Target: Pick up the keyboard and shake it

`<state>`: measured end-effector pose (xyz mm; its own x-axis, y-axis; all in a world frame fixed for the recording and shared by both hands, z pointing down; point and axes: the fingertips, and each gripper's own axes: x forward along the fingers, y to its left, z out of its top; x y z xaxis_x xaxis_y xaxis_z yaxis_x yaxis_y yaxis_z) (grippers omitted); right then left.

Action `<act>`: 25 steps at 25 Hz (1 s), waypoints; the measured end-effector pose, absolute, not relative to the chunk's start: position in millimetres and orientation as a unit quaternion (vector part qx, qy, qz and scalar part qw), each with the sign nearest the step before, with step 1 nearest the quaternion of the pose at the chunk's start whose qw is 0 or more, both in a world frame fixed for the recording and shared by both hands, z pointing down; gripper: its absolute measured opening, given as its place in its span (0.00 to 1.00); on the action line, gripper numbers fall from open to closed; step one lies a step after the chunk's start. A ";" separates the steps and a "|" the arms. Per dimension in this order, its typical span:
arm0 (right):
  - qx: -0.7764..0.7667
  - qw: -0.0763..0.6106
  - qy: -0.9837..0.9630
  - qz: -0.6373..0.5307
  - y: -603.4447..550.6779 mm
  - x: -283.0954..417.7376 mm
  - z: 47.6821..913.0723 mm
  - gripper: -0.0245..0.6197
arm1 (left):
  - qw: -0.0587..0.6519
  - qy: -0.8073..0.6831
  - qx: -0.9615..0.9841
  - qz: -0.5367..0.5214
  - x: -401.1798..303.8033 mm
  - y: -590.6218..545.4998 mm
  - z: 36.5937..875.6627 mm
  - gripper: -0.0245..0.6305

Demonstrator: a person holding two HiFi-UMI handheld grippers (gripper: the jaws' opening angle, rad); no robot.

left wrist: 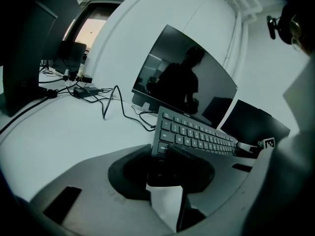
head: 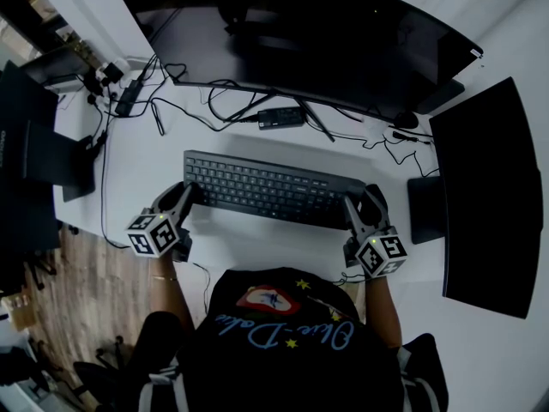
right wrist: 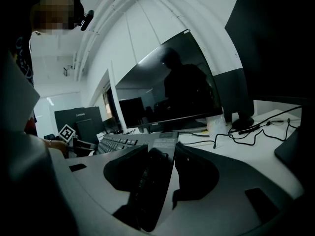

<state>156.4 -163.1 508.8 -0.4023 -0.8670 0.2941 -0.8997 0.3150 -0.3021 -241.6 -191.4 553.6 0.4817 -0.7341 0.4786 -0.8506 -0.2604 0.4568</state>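
A dark keyboard [head: 266, 187] lies crosswise on the white desk [head: 137, 170] in front of the big monitor. My left gripper [head: 190, 196] grips its left end, and my right gripper [head: 360, 202] grips its right end. In the left gripper view the keyboard [left wrist: 197, 132] runs away from the jaws, tilted, with its near corner pinched between them at my left gripper [left wrist: 165, 157]. Seen from the right gripper view, the keyboard [right wrist: 118, 142] stands on edge between the jaws of my right gripper [right wrist: 158, 167]. Whether its underside touches the desk is hidden.
A wide curved monitor [head: 300, 33] stands just behind the keyboard, with loose cables [head: 197, 101] and a small black box [head: 280, 117] under it. A second dark screen [head: 489, 196] stands at the right, and dark equipment [head: 26, 144] at the left edge. The person's torso fills the near side.
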 end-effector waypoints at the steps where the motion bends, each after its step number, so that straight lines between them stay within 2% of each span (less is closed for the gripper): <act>1: 0.545 0.039 -0.809 0.215 -163.3 156.4 510.7 0.30 | 0.345 -0.502 0.788 0.087 -241.7 -191.2 555.4 0.19; 25: 0.545 0.076 -0.782 0.292 -162.3 160.0 563.6 0.30 | 0.391 -0.499 0.762 0.129 -240.0 -182.0 601.5 0.19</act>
